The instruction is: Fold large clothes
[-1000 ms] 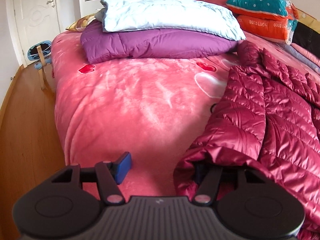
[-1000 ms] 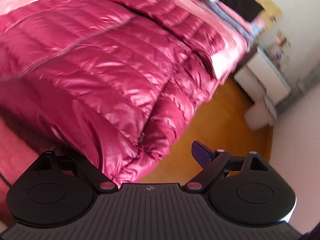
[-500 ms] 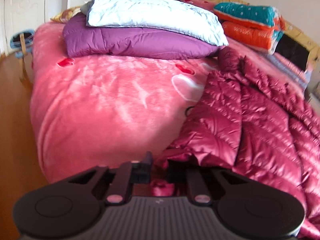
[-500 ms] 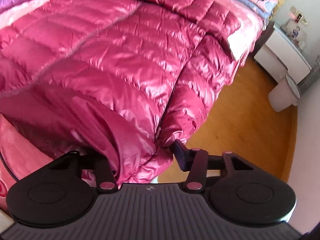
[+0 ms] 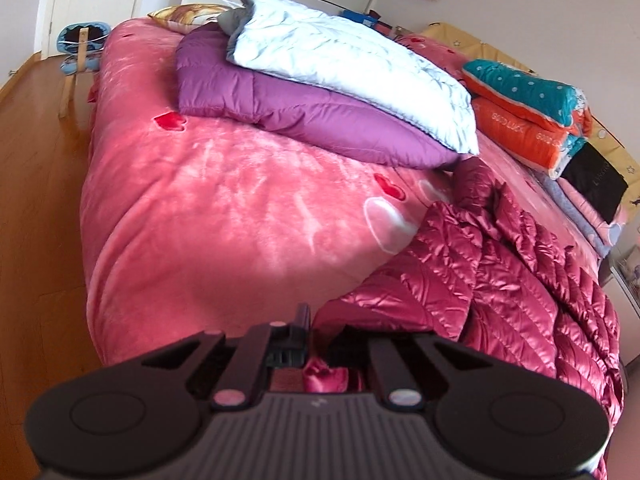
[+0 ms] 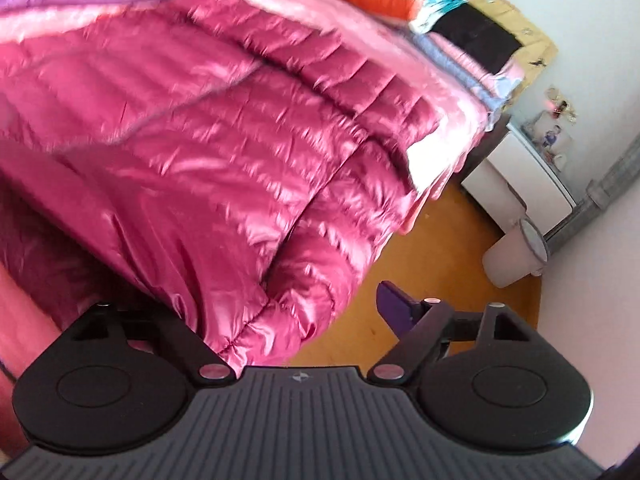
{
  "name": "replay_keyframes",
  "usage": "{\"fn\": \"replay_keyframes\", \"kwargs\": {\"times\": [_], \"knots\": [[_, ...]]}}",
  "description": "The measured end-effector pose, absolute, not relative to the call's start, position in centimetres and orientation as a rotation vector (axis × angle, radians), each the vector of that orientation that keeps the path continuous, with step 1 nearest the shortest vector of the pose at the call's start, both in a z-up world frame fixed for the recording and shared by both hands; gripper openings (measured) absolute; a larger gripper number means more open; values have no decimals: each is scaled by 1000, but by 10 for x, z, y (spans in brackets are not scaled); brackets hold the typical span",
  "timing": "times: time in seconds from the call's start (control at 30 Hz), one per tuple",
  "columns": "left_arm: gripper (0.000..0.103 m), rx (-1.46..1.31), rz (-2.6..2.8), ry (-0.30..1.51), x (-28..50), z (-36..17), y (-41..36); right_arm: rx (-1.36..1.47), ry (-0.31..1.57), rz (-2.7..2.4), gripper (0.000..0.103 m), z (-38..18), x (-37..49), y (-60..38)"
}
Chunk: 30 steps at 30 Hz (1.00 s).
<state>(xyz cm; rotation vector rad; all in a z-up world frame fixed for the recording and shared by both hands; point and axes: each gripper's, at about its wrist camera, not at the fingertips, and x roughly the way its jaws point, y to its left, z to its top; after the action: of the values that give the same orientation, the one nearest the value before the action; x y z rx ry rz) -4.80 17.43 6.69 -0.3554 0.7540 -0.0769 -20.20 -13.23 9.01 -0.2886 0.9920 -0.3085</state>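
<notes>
Left claw [image 5: 316, 344] pinches the hem of the maroon down jacket [image 5: 500, 280] spread on the bed [image 5: 220, 200]; right claw [image 6: 304, 320] gapes around its corner, gripping nothing. Slick fabric may slip free, skewing the fold.

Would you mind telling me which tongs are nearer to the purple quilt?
Left. The left tongs, shut on the down jacket, face the purple quilt across the bed; the right tongs sit open at the jacket's far hem.

the down jacket [image 5: 500, 280] lies on the bed [image 5: 224, 208] near its foot, folded quilts [image 5: 320, 92] stacked behind it, a nightstand [image 6: 516, 176] beside.
</notes>
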Motion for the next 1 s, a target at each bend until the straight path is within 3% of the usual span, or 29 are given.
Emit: {"fn": "replay_keyframes", "kwargs": {"times": [0.2, 0.27, 0.47, 0.57, 0.7, 0.73, 0.83, 0.9, 1.0], "knots": [[4, -380, -43, 773, -44, 60, 184, -341, 1065, -379, 102, 86, -203, -150], [4, -386, -47, 786, -43, 57, 185, -253, 1049, -397, 92, 91, -205, -168], [4, -333, -52, 801, -45, 53, 177, -203, 1010, -376, 44, 95, -207, -176], [4, -349, -62, 804, -45, 53, 182, -208, 978, -365, 35, 102, -211, -175], [4, -346, -63, 806, -45, 55, 181, -204, 1028, -361, 37, 96, -201, -179], [4, -332, -60, 807, -45, 54, 179, -212, 1051, -356, 43, 93, -199, -178], [5, -326, -51, 805, -44, 52, 179, -278, 1112, -359, 84, 82, -192, -174], [5, -373, -47, 804, -43, 50, 185, -319, 1144, -357, 87, 74, -189, -172], [6, -424, -41, 810, -43, 48, 191, -329, 1164, -366, 80, 67, -184, -175]]}}
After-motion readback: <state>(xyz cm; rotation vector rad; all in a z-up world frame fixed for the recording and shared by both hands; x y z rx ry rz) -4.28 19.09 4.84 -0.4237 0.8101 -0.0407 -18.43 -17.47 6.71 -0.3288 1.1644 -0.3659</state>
